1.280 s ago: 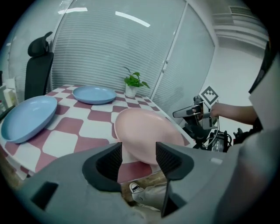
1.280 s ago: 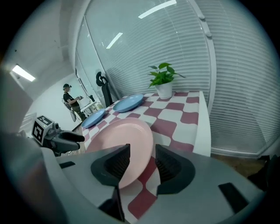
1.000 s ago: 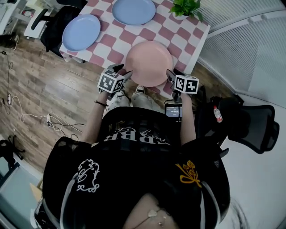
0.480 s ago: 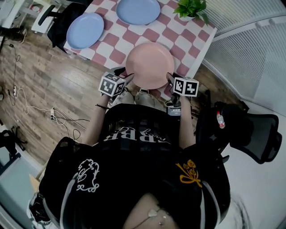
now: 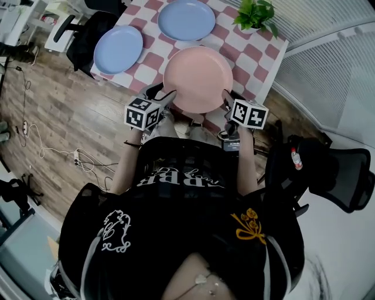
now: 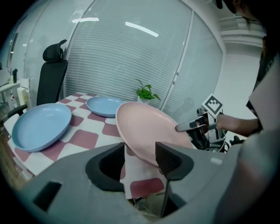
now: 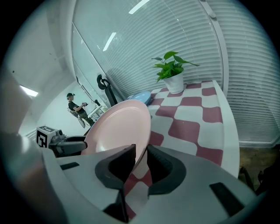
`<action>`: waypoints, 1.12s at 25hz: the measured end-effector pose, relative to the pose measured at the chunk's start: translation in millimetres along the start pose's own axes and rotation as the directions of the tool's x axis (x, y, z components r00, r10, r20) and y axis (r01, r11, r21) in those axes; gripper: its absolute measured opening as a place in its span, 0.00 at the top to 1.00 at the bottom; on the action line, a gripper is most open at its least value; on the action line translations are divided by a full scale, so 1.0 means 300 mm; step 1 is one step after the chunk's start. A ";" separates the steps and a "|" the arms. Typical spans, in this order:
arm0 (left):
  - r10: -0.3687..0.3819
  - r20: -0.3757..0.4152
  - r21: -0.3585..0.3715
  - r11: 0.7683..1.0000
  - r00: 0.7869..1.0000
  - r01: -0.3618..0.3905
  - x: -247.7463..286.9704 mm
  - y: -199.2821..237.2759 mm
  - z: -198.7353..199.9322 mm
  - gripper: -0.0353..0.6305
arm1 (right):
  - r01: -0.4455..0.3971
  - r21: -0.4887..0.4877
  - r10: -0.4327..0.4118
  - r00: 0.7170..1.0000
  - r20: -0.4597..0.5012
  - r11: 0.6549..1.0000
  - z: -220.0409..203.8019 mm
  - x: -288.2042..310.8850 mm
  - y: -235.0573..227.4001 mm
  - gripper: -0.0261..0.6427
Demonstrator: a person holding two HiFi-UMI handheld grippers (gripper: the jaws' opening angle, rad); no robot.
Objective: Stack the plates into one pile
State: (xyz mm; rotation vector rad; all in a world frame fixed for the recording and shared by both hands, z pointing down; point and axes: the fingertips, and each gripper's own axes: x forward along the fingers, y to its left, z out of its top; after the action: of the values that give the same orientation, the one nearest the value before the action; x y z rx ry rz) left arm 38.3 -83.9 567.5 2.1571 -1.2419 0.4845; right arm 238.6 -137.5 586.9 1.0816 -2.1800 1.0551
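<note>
A pink plate point(image 5: 198, 79) hangs tilted over the near edge of the checkered table point(image 5: 258, 53), held between both grippers. My left gripper point(image 5: 164, 96) is shut on its left rim; in the left gripper view the pink plate point(image 6: 148, 131) runs between the jaws of the left gripper point(image 6: 140, 159). My right gripper point(image 5: 225, 101) is at the right rim, its jaws closing with the plate's edge point(image 7: 116, 131) pinched between them at the right gripper point(image 7: 141, 164). Two blue plates point(image 5: 119, 49) point(image 5: 186, 19) lie apart on the table farther back.
A potted plant point(image 5: 255, 13) stands at the table's far right corner. Black office chairs stand at the right point(image 5: 340, 170) and far left point(image 5: 88, 29). A bottle point(image 5: 295, 158) sits near the right chair. Cables point(image 5: 58, 155) trail over the wooden floor at left.
The pink plate and both grippers have moved a little farther over the table. The right jaws have drawn in on the plate's rim.
</note>
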 end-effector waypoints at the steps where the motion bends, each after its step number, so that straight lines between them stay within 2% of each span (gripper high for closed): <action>1: -0.008 0.012 -0.001 1.000 1.000 0.008 -0.007 0.023 0.025 0.60 | 0.003 0.003 -0.003 1.000 0.013 1.000 0.022 0.009 0.018 0.84; 4: -0.047 0.020 0.020 0.999 0.999 0.047 -0.010 0.100 0.086 0.60 | 0.032 0.022 -0.033 0.998 0.044 0.999 0.082 0.048 0.058 0.84; 10: -0.132 -0.023 0.126 0.983 0.991 0.134 -0.033 0.295 0.190 0.60 | 0.091 0.105 -0.101 0.990 0.097 0.990 0.198 0.165 0.169 0.86; 14: -0.164 -0.014 0.143 0.976 0.986 0.164 -0.033 0.448 0.276 0.60 | 0.097 0.163 -0.121 0.982 0.144 0.982 0.282 0.254 0.251 0.86; 16: -0.176 -0.013 0.157 0.972 0.984 0.176 -0.019 0.514 0.324 0.60 | 0.086 0.228 -0.128 0.976 0.174 0.970 0.319 0.294 0.275 0.87; 19: -0.205 -0.012 0.178 0.963 0.979 0.204 0.017 0.589 0.397 0.60 | 0.043 0.385 -0.141 0.963 0.231 0.922 0.368 0.342 0.283 0.89; 23: -0.254 -0.018 0.184 0.950 0.967 0.253 0.094 0.656 0.481 0.60 | -0.015 0.592 -0.189 0.941 0.281 0.806 0.417 0.397 0.252 0.91; 25: -0.273 -0.023 0.170 0.947 0.962 0.273 0.139 0.678 0.502 0.60 | -0.023 0.654 -0.220 0.932 0.287 0.756 0.426 0.418 0.227 0.91; 28: -0.279 -0.039 0.142 0.949 0.960 0.281 0.214 0.713 0.514 0.60 | -0.003 0.706 -0.261 0.928 0.266 0.708 0.424 0.457 0.193 0.91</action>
State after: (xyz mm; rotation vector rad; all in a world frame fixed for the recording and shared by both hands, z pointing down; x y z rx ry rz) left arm -112.7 -309.1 555.0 2.3986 -0.8919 0.4850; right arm 102.9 -278.4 582.7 1.8534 -1.9143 1.8161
